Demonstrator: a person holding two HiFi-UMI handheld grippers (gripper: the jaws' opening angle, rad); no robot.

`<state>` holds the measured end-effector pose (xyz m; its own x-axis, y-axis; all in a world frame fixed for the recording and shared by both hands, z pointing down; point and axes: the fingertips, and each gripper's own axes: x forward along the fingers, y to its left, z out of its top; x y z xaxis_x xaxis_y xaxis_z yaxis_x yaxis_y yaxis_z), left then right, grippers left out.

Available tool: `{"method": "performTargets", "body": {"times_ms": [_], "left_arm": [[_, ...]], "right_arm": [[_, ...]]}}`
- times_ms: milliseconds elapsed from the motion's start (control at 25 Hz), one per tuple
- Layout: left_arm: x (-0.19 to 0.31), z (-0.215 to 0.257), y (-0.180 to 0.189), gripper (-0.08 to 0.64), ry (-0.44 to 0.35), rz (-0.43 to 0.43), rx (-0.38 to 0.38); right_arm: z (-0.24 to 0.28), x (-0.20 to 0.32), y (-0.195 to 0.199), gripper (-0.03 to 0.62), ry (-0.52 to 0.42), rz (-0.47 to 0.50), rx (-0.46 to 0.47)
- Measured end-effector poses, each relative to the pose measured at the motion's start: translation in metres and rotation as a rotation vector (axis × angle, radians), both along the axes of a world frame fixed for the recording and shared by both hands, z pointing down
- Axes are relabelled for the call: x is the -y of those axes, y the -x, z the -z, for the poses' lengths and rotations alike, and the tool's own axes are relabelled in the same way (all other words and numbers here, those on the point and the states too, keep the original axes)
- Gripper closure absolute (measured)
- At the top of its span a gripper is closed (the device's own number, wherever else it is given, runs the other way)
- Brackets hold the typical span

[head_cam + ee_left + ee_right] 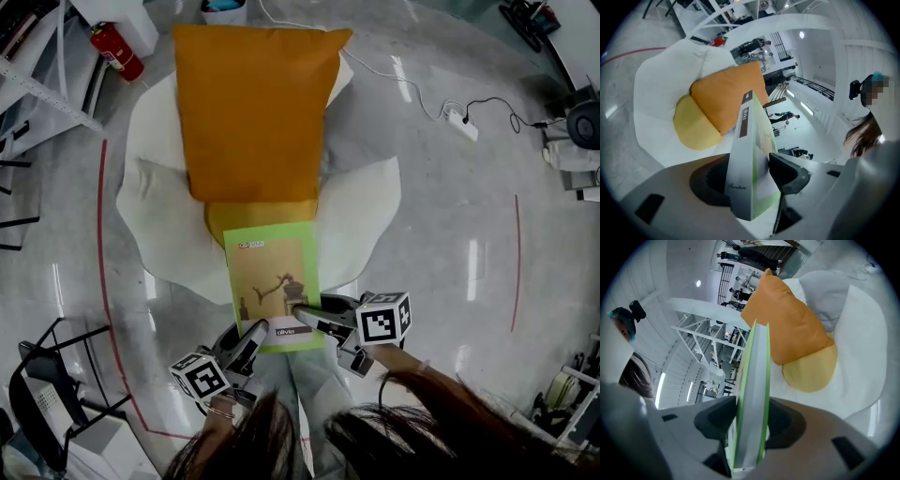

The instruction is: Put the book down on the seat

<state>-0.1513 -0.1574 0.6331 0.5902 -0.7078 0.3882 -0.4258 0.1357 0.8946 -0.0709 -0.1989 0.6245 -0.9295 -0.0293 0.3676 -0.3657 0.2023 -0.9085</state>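
Observation:
The book (272,281), green-edged with a tan cover picture, hangs flat over the front of the yellow seat (246,214) of a white petal-shaped chair (159,225). A big orange cushion (255,103) leans on the chair's back. My right gripper (305,312) is shut on the book's near right edge; in the right gripper view both pads squeeze the book (752,399). My left gripper (251,336) is at the near left corner. In the left gripper view the book (749,159) stands askew between the jaws, which look wider than its thickness.
The chair stands on a glossy grey floor with a red curved line (101,244). A fire extinguisher (117,49) lies at the far left, a power strip (461,122) with cables at the far right, and a black frame (47,394) at the near left.

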Motion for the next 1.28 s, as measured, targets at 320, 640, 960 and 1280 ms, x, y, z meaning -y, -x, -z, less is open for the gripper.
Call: {"method": "performTargets", "body": {"times_ms": [320,640,960,1280], "left_arm": [[0.019,-0.076,0.000,0.322,0.056,-0.021,0.022],[0.030,-0.140,0.004,0.310,0.122,-0.018,0.036],[0.043,-0.191,0.006,0.304,0.171,0.001,0.046],[0.050,-0.233,0.014,0.301,0.227,0.045,0.056]], "right_arm": [[-0.079,0.018,-0.001,0.395,0.059,0.009,0.006],[-0.140,0.032,0.003,0.392,0.071,0.008,-0.019],[-0.191,0.048,0.003,0.390,0.094,0.013,-0.044],[-0.235,0.059,0.011,0.387,0.119,0.032,-0.058]]}}
